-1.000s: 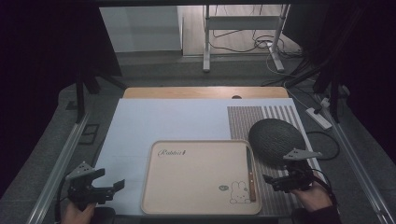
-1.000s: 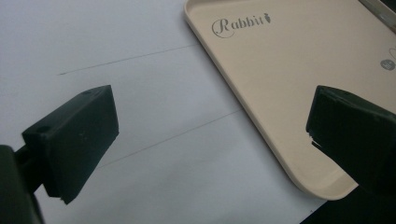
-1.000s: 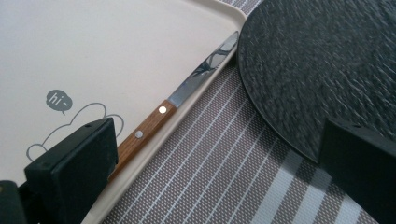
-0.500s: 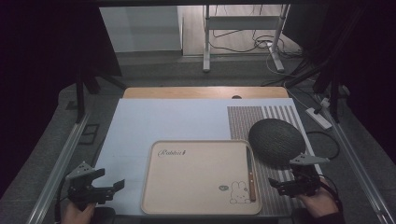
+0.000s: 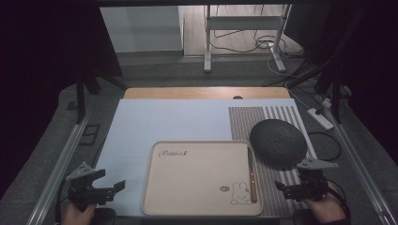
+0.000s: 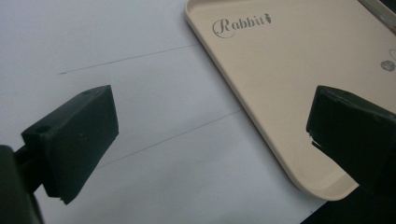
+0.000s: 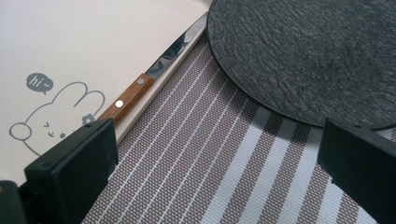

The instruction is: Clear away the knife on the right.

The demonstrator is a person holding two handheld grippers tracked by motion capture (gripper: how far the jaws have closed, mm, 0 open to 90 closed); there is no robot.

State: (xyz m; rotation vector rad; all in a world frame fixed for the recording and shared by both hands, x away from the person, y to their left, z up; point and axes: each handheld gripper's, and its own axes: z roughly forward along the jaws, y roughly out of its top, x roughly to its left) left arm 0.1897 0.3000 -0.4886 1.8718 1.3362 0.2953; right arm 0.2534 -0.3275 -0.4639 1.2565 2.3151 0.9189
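A beige tray [image 5: 197,178] printed with "Rabbit" and a bunny lies at the table's near middle. A knife [image 5: 251,173] with a wooden handle [image 7: 126,101] and steel blade rests along the tray's right side. A dark round plate [image 5: 278,141] sits on the striped mat to the right of the tray. My left gripper [image 5: 110,189] hovers open over the white sheet, left of the tray's near corner [image 6: 327,186]. Held open near the front edge, my right gripper [image 5: 284,188] is above the striped mat [image 7: 196,177], between the knife handle and the plate [image 7: 317,56].
A white sheet [image 5: 159,122] covers most of the table, with a striped placemat [image 5: 272,115] on its right part. A power strip [image 5: 320,118] and cable lie off the table's right edge. Metal rails run along both sides.
My right gripper has drawn back toward the near edge, away from the plate. My left gripper has barely moved.
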